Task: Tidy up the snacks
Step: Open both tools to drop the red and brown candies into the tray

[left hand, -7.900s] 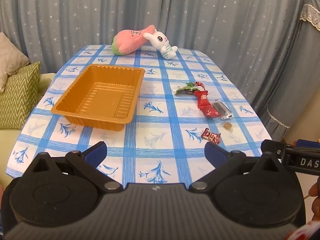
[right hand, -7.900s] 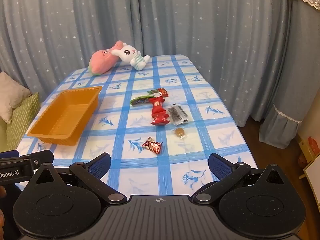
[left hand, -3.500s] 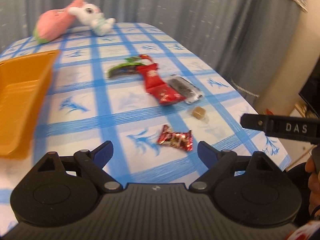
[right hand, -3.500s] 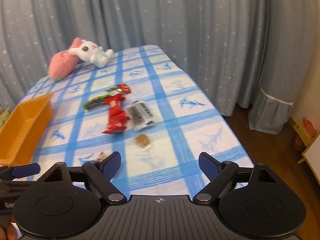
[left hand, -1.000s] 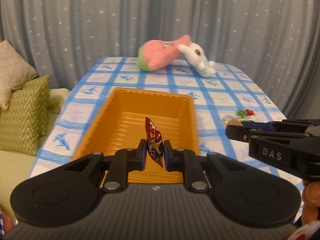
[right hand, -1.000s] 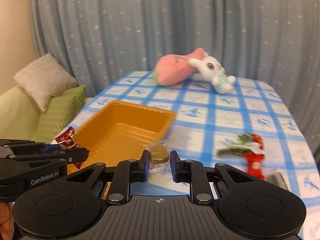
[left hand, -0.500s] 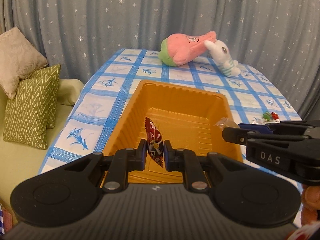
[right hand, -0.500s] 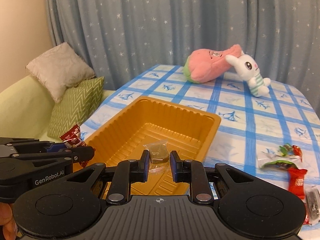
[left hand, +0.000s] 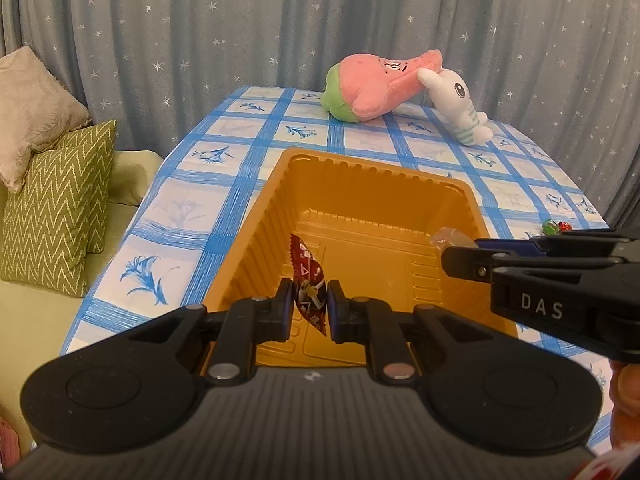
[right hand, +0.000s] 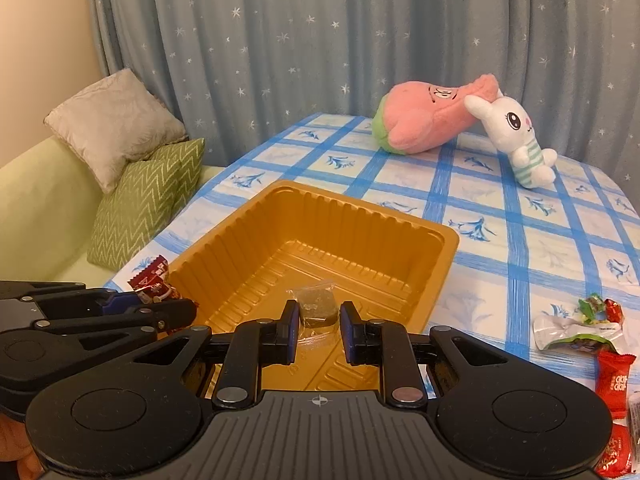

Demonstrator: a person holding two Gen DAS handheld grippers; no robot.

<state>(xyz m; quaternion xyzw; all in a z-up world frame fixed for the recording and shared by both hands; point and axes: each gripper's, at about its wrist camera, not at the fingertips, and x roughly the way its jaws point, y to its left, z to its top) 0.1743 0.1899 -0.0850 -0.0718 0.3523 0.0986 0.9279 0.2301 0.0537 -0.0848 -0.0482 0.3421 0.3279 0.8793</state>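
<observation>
An orange plastic tray (left hand: 460,196) (right hand: 360,210) lies on the blue-checked tablecloth, nothing lying in it. My left gripper (left hand: 308,308) hangs over the tray's near end, shut on a dark red wrapped candy (left hand: 306,280) (right hand: 154,278) held upright. My right gripper (right hand: 319,326) is shut on a small brown candy in clear wrap (right hand: 316,302) (left hand: 446,236), above the tray's near right part. Each gripper appears in the other's view, side by side over the tray.
A pink plush (left hand: 372,88) and a white rabbit plush (left hand: 456,106) lie at the table's far end. More snack packets, green (right hand: 576,338) and red (right hand: 612,380), sit on the cloth right of the tray. Cushions (left hand: 52,208) rest on a sofa to the left.
Both grippers have come forward and lower over the tray, so it looms larger and nearer in both views. Each still grips its candy.
</observation>
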